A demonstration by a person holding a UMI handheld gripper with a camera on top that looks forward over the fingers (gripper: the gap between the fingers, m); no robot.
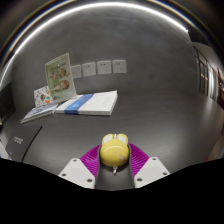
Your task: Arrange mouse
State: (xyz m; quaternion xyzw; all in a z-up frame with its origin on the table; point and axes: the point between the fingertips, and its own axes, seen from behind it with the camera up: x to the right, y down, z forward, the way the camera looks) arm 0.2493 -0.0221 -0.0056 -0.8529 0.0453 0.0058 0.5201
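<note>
A small yellow mouse with a thin cable at its near end sits between my gripper's two purple pads. Both pads press on its sides, and it appears held a little above the dark table. The underside of the mouse is hidden.
A stack of books with a blue spine lies on the table beyond and to the left of the fingers. An upright picture book leans behind it. Wall sockets line the grey wall behind.
</note>
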